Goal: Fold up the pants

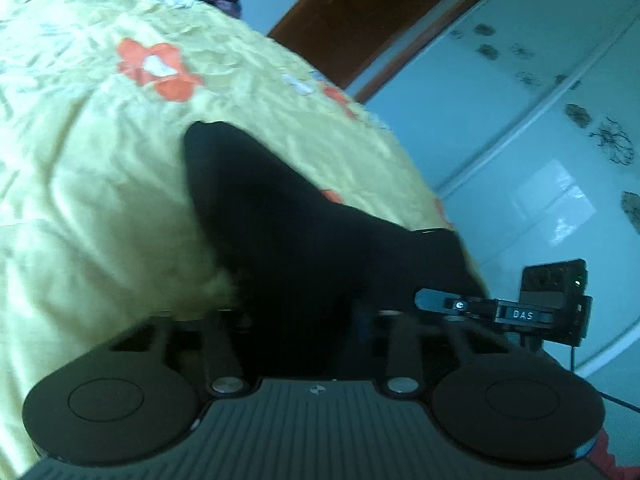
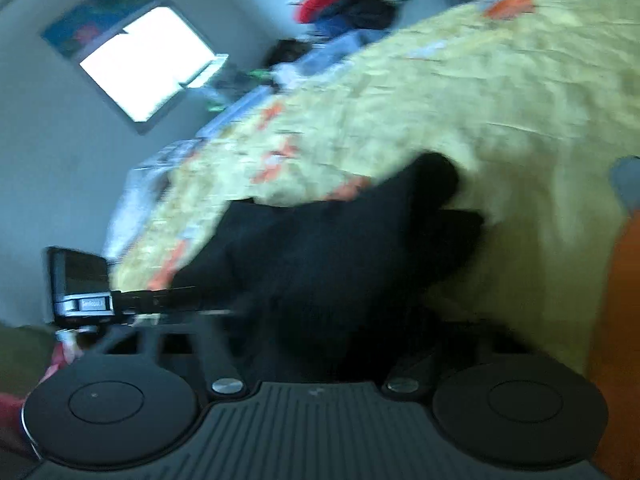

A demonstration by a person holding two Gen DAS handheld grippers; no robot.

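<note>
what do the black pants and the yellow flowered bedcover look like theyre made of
Black pants: soft matte fabric, probably a knit or cotton; they drape limply with no sheen, though blur hides the weave.
Yellow bedcover: thin woven cloth, likely cotton or a blend, with fine crinkles, a slight sheen and printed orange flowers.

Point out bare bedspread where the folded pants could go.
Free: the yellow flowered bedspread left of the black pants in the left wrist view, and beyond them. Crowded: the far clothes heap and the edge strip nearest both grippers.
</note>
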